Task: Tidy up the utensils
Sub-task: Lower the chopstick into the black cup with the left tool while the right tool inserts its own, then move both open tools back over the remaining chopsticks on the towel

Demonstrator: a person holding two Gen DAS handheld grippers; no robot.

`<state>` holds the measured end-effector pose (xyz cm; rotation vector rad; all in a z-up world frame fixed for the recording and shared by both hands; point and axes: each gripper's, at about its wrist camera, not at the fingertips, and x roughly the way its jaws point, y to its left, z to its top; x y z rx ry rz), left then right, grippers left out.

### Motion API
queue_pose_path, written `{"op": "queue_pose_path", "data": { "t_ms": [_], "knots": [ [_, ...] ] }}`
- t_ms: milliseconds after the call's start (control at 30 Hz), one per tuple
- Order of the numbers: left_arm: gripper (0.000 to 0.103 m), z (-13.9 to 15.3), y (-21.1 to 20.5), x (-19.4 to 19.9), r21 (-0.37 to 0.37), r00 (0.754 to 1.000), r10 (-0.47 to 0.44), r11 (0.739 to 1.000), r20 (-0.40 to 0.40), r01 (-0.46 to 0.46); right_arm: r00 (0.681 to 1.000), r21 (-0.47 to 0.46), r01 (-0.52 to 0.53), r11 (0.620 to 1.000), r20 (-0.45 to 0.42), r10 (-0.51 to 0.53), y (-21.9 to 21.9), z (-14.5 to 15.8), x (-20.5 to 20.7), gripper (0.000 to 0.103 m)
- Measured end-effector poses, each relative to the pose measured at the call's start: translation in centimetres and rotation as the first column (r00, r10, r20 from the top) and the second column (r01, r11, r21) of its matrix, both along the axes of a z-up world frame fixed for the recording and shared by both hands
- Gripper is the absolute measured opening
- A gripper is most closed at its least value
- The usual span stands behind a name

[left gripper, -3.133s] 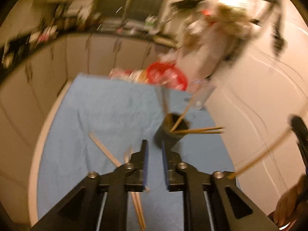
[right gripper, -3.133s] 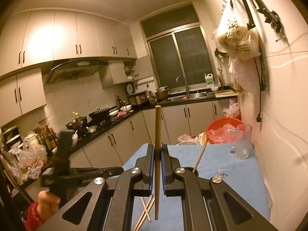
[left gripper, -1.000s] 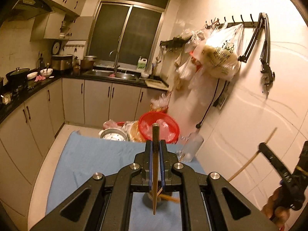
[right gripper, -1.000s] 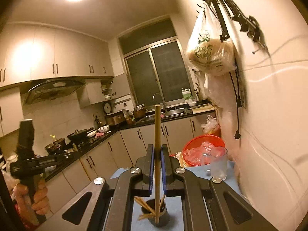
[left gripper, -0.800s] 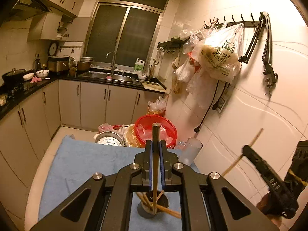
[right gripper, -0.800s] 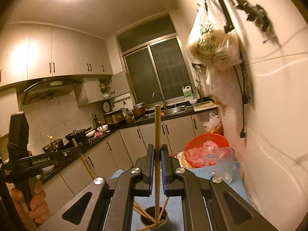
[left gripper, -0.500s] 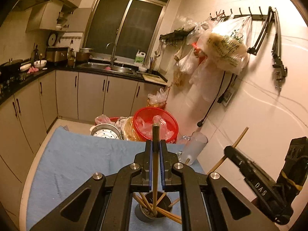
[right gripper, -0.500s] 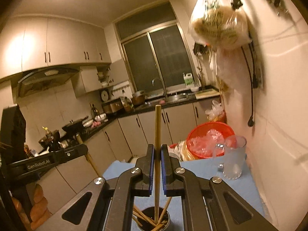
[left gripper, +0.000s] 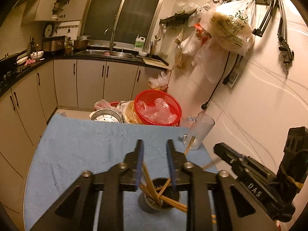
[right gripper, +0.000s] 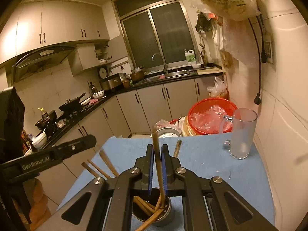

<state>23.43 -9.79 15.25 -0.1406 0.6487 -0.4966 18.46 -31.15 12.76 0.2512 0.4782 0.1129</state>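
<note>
- A kitchen at night; a blue cloth (left gripper: 80,146) covers the table in front of me.
- My left gripper (left gripper: 155,162) has just been opening; its jaws stand apart above the utensil cup (left gripper: 159,198), the chopsticks (left gripper: 152,182) loose inside.
- My right gripper (right gripper: 157,166) pinches one chopstick (right gripper: 156,148) nearly upright, its lower end in the cup.
- A glass mug (right gripper: 241,134) stands beside the wall.

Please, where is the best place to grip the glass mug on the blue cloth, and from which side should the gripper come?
Probably the handle: the glass mug stands upright by the wall, handle turned toward the table's open side. Come level from there and close across the handle; the body looks wide and slippery.
</note>
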Motion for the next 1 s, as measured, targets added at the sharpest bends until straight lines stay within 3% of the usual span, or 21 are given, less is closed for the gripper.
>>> {"op": "queue_pose_path", "data": {
  "t_ms": [300,533,667,800,867,1000],
  "knots": [
    [0.029,2.8,2.9,-4.2,-0.041,0.999,-0.003,0.999,0.046,0.005,0.996,0.033,0.015,0.999,0.082,-0.017,-1.4,4.0,-5.4,0.01],
    [0.03,2.6,7.4,-8.3,-0.061,0.999,0.017,0.998,0.044,-0.015,0.991,0.09,-0.035,0.995,0.131,0.023,-1.0,5.4,-12.3,0.011],
    [0.03,-0.2,9.8,-9.4,-0.039,0.999,0.034,0.999,-0.029,-0.035,0.992,0.11,-0.097,0.989,0.09,0.088,0.4,3.6,-15.3,0.011],
    [0.03,-5.1,11.0,-8.9,0.005,0.986,0.055,0.998,-0.156,-0.055,0.986,0.085,-0.167,0.982,0.012,0.166,3.4,0.1,-17.0,0.012],
    [0.03,-8.2,10.9,-7.9,0.044,0.966,0.074,0.997,-0.249,-0.065,0.977,0.073,-0.205,0.976,-0.051,0.209,5.3,-2.2,-17.1,0.011],
    [0.03,-14.6,10.1,-5.3,0.093,0.901,0.094,0.994,-0.423,-0.06,0.958,0.06,-0.228,0.972,-0.162,0.235,7.8,-6.0,-16.3,0.011]
  ]
}}
